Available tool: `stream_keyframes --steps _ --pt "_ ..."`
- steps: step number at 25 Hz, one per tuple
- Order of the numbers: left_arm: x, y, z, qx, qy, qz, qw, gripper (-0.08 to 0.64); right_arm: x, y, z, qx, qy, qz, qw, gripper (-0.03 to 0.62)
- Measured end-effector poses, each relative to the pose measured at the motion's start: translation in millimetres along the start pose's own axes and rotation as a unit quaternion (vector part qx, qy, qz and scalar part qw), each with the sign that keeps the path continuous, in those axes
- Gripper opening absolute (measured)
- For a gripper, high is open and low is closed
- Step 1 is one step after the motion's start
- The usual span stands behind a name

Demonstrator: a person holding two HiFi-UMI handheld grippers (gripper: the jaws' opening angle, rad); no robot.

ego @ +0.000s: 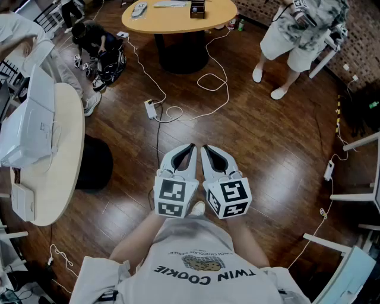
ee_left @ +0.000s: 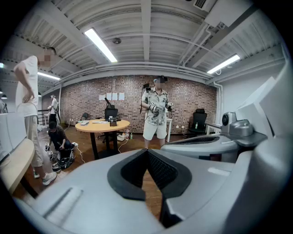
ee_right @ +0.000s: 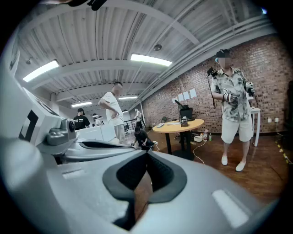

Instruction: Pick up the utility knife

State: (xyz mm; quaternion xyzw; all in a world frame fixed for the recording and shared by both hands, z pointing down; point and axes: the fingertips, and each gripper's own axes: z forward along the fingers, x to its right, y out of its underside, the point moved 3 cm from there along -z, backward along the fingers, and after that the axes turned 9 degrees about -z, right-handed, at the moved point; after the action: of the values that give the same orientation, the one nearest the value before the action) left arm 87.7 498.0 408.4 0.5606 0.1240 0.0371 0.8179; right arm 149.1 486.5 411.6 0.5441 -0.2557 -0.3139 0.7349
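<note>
Nearest, both tools sit side by side against the holder's chest, tipped slightly down toward the wooden floor (ego: 267,148). The left tongs (ego: 189,148) are closed with nothing between them. The right tongs (ego: 205,149) are likewise closed and empty.

Step in hand: none beyond standby; the approach is not begun. No utility knife can be identified. Small items (ego: 139,9) lie on the far round counter (ego: 219,18), too small to name.

Judged next: locate the knife, close the distance, and open one pair of tongs.
</note>
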Motion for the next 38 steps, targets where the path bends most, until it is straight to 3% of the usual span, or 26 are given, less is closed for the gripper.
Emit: stream_keyframes --steps 9,23,38 --pt "-64.1 -23.8 57.4 0.000 0.022 -0.006 0.9997 0.005 15.5 -18.1 86.8 -0.016 0.007 -0.016 1.000 0.000" --pt "-156.2 -78.0 133.8 -0.002 0.076 -0.003 0.9971 0.005 42.2 -66.6 206.3 -0.022 0.056 -0.023 0.998 0.000" --pt "-216.4 -99.8 183.0 -0.006 0.105 -0.008 0.9944 0.005 58.0 -79.5 284.3 -0.036 0.082 -0.020 0.996 0.000"
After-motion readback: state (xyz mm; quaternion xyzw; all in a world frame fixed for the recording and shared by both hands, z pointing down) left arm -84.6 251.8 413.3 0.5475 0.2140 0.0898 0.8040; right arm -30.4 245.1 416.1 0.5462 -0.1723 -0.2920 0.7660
